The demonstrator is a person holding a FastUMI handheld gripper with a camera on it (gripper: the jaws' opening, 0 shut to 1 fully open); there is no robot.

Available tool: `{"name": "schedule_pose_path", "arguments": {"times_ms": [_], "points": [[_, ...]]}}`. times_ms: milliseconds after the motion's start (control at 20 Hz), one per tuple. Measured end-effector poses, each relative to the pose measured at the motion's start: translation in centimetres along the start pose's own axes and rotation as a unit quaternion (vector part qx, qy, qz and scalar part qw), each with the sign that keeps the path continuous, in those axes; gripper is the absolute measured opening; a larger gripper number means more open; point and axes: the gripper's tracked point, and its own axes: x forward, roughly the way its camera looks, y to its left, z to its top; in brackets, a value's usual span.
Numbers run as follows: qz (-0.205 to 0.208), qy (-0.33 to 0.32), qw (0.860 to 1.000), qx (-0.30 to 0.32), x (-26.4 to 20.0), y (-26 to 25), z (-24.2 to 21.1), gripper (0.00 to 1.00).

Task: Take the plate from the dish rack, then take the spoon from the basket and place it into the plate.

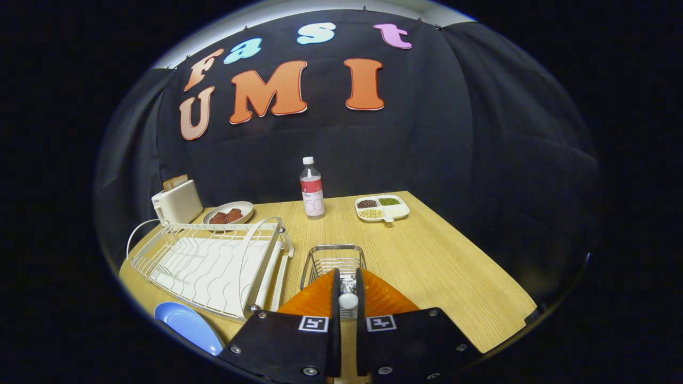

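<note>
Fingers on your gripper point(348, 290) sit close together with only a narrow slot between them, and a spoon point(348, 297) is standing in that slot, its pale rounded end poking up right at the tips, so it looks like you've got it clamped from both sides. Right behind the fingertips is the little wire basket point(333, 261), and the spoon hangs at its near edge. Off to the side of the basket you've got the white wire dish rack point(211, 261), with no plate in its slots. The blue plate point(187, 322) lies flat on the wooden table point(453, 266) just in front of the rack's near corner, well apart from the spoon. Further back there's a clear bottle point(311, 188) with a white cap and a red label; I can make out a big "50" on it, but the smaller print is too tiny to read. Beside it sits a divided white tray point(382, 208) with dark, green and pale beans in separate compartments. Behind the rack there's a white toaster point(177, 202) with a slice sticking out, and next to that a shallow dish point(229, 212) with reddish-brown pieces.
</note>
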Motion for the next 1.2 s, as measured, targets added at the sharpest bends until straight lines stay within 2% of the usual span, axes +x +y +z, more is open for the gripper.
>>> {"name": "schedule_pose_path", "arguments": {"times_ms": [150,400,600,850,1200], "points": [[-0.007,0.002,1.000,0.007,-0.5,0.2,0.9,0.06],[-0.021,-0.013,0.999,0.025,-2.9,0.1,4.6,0.06],[-0.014,-0.039,0.999,0.020,-6.6,2.2,8.2,0.06],[0.010,-0.064,0.998,0.011,-11.6,7.7,10.5,0.06],[0.053,-0.058,0.997,-0.006,-17.1,16.4,8.1,0.06]]}}
